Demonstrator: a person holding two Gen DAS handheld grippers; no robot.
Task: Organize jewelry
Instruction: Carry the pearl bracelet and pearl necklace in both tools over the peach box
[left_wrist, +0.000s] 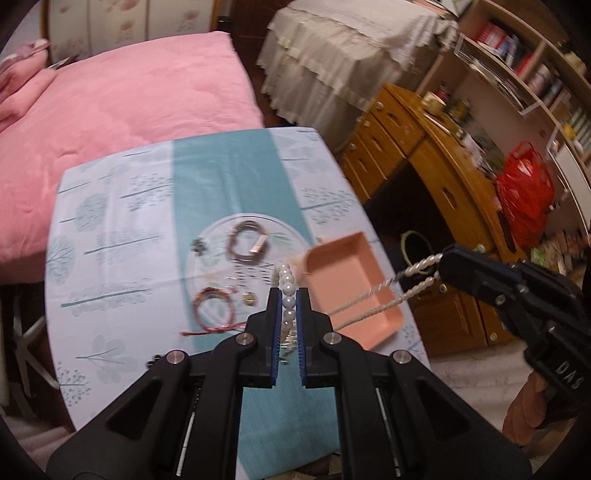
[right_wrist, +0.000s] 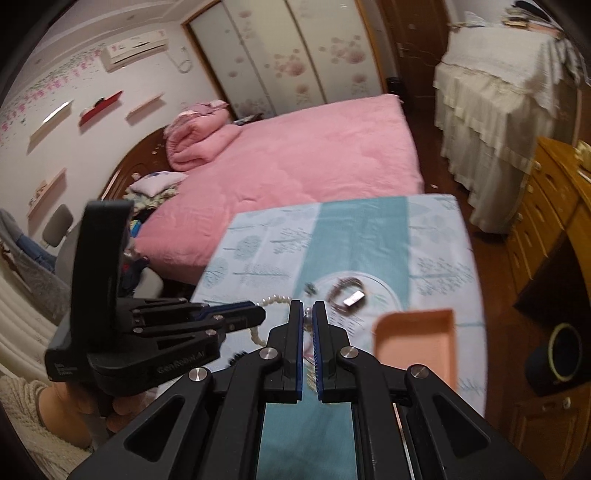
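The left gripper (left_wrist: 289, 295) has its two blue-padded fingers (left_wrist: 274, 314) nearly closed, pinching a string of large white pearl beads (left_wrist: 287, 291) that runs up out of the gap and curls over above the tips. From those beads two thinner twisted white strands lead off to the right gripper (left_wrist: 441, 264), which comes in from the right side of the left wrist view with its jaws pressed together on the far end of the same pearl necklace, so the string hangs taut between the two tools.

The right wrist view shows that gripper's fingers (right_wrist: 295, 321) close together with a pearl caught between them, and the left gripper (right_wrist: 258, 314) reaching in from the left with beads looping around its tip.

The landmark is a shallow salmon-pink rectangular plastic tray (left_wrist: 373, 314) lying on a pale blue tree-printed tablecloth (left_wrist: 122, 221). The held necklace is in the air just left of this tray and over its near corner.

Left of the tray lies a clear round glass plate (left_wrist: 218, 236). On the plate's far part sits a brown cord bracelet with a silver rectangular clasp (left_wrist: 248, 245). On its near left edge lies a red braided string bracelet (left_wrist: 212, 308). Between that bracelet and the tray sits a small gold-coloured piece (left_wrist: 249, 298), too blurred to identify. A small dark charm (left_wrist: 198, 245) lies at the plate's left rim.
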